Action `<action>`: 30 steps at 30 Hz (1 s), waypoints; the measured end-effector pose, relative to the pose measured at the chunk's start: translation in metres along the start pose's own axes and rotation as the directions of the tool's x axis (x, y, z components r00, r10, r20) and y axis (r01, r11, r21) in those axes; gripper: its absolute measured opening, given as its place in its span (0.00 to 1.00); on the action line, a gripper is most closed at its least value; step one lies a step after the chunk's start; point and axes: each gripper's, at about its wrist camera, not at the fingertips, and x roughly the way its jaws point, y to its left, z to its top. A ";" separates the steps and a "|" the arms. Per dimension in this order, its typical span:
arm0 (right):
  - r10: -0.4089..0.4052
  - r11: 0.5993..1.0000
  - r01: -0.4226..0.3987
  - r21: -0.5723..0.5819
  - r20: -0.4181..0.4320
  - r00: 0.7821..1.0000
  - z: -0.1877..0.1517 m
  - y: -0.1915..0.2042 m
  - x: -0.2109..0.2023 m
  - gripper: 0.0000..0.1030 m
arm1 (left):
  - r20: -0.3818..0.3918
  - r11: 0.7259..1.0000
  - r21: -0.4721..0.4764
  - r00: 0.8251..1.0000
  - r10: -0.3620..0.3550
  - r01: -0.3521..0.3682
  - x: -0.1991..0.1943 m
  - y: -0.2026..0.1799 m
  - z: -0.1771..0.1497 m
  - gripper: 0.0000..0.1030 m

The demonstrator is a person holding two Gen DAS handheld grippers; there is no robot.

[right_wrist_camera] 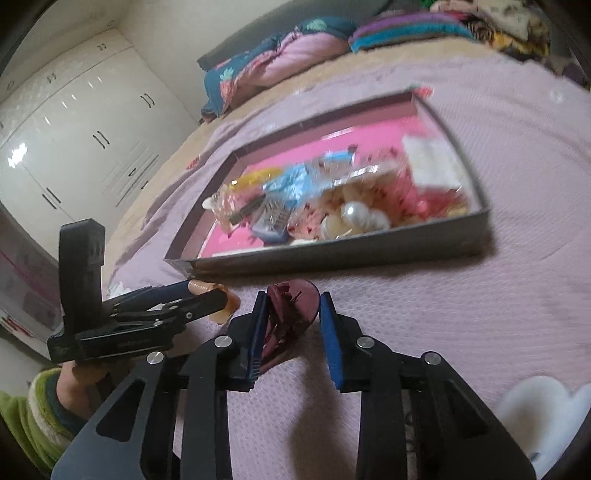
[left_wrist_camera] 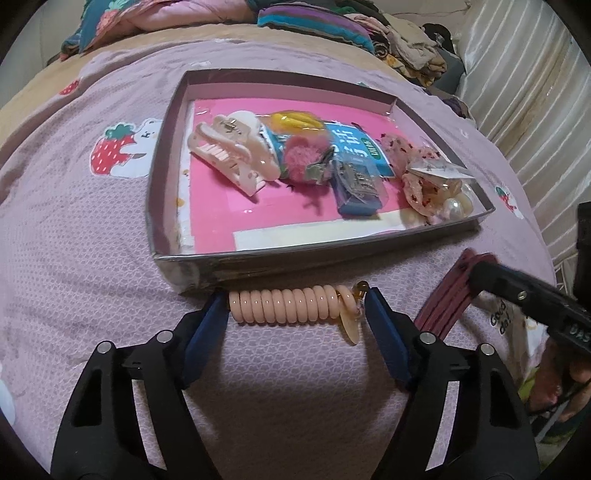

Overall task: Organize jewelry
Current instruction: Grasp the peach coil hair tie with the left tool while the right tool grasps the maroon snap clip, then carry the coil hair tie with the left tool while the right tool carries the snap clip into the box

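Observation:
A shallow box with a pink floor lies on the bed and holds a cream claw clip, a pink pompom clip, a blue packet and pearl pieces. My left gripper is shut on a peach coil hair tie with a round charm, just in front of the box's near wall. My right gripper holds a dark maroon hair clip between its pads, its right pad slightly off it. In the right wrist view the box lies just ahead.
The pink quilted bedspread has strawberry and bear prints. Pillows and folded clothes pile at the bed's far end. White wardrobe doors stand to the left. A white fluffy item lies at lower right.

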 end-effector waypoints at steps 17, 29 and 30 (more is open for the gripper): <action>-0.121 0.988 0.133 -0.082 0.141 0.983 -0.004 0.011 -0.059 0.26 | 0.079 0.998 0.054 0.997 -0.025 0.020 -0.044 -0.017 -0.007 0.64; -0.147 0.978 0.173 -0.116 0.207 0.967 0.014 0.024 -0.081 0.26 | 0.159 0.998 0.058 0.987 -0.014 0.005 -0.078 -0.013 0.013 0.64; -0.146 0.978 0.173 -0.117 0.211 0.966 0.015 0.024 -0.082 0.26 | 0.163 0.998 0.055 0.987 -0.014 0.005 -0.079 -0.011 0.015 0.64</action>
